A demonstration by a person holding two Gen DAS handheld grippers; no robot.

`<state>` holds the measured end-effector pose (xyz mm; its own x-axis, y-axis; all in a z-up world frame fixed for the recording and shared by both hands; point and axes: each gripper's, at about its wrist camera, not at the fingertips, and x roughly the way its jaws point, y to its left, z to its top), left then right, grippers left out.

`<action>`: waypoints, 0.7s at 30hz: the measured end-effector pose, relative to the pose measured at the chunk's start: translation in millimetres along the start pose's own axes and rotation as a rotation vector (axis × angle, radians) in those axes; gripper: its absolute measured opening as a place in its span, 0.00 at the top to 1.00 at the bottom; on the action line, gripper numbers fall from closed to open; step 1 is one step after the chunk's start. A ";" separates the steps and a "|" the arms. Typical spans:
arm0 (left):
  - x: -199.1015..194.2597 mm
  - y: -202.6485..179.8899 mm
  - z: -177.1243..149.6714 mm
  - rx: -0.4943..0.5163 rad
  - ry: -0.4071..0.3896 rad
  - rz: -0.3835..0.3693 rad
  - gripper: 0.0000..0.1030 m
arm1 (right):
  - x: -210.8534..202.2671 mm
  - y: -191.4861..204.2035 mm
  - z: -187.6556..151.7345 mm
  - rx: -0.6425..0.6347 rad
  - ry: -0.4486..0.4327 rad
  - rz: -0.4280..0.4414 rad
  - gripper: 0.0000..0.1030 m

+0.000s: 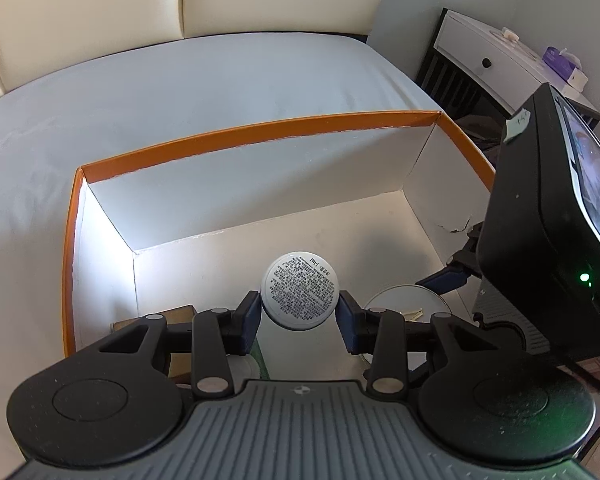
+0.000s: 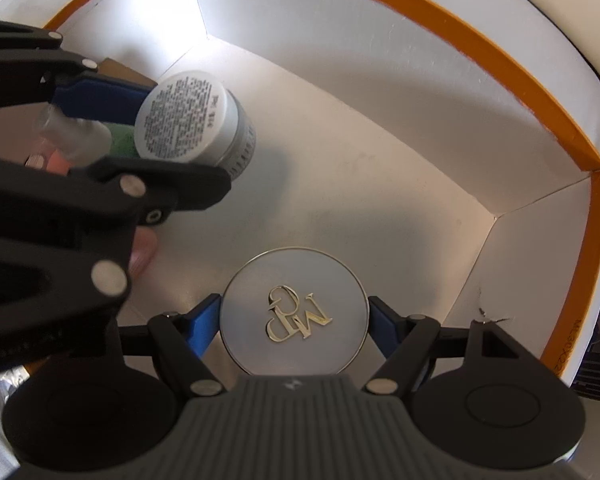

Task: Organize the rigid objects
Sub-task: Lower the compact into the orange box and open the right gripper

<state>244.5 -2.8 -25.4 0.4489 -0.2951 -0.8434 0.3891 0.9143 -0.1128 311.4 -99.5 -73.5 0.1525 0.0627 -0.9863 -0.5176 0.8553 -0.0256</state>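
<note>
The left claw (image 1: 299, 307) is closed on a small white jar (image 1: 299, 289), its blue pads pressed against the jar's sides, with the printed label on the jar's flat end facing the camera. The right wrist view shows the same jar (image 2: 188, 120) held tilted above the box floor, not resting on it. The right claw (image 2: 294, 320) is closed on a round silver compact (image 2: 294, 316) with gold letters on its lid, the pads touching its rim on both sides. Whether the compact sits on the floor or hangs just over it, I cannot tell.

Both claws are inside a white cardboard box with an orange rim (image 1: 260, 126), which stands on a bed (image 1: 180, 80) covered with a pale sheet. The far half of the box floor is bare. Near the left claw, in the near left corner, lies a brown cardboard item (image 1: 176, 314), and below the claw something green and a clear, blurred object (image 2: 76, 132) show in part; what they are is too hidden to say. A small tear marks the right wall of the box (image 2: 488, 314).

As a judgement: the task is underway. A few things appear to be in the box already, and the two held items are at the point of being set down. Left to do are placing the jar and the compact on the floor and opening both claws. What else waits outside the box is not shown.
</note>
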 end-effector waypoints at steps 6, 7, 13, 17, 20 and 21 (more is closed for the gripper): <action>2.7 1.0 -0.2 0.002 0.013 0.001 0.56 | -0.7 -6.0 -2.7 -0.005 0.005 0.021 0.26; 3.0 0.4 -0.1 0.005 0.014 0.002 0.56 | 1.3 -12.4 -2.6 -0.004 0.018 0.029 0.26; 6.1 -0.5 2.5 0.008 0.027 -0.022 0.56 | 20.1 -27.0 12.3 0.018 0.033 0.065 0.22; 5.6 -1.4 2.7 0.007 0.038 -0.044 0.56 | 13.7 -33.7 13.6 0.025 0.009 0.061 0.21; 4.6 -3.0 3.9 0.008 0.053 -0.065 0.56 | 2.7 -36.1 11.6 -0.022 -0.031 0.048 0.25; 4.7 -4.2 4.6 0.012 0.059 -0.067 0.56 | 0.0 -36.6 10.6 -0.038 -0.041 0.045 0.31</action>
<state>248.7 -9.3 -26.4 0.3736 -0.3380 -0.8638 0.4265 0.8896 -0.1636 339.3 -125.4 -70.8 0.1622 0.1219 -0.9792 -0.5564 0.8309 0.0112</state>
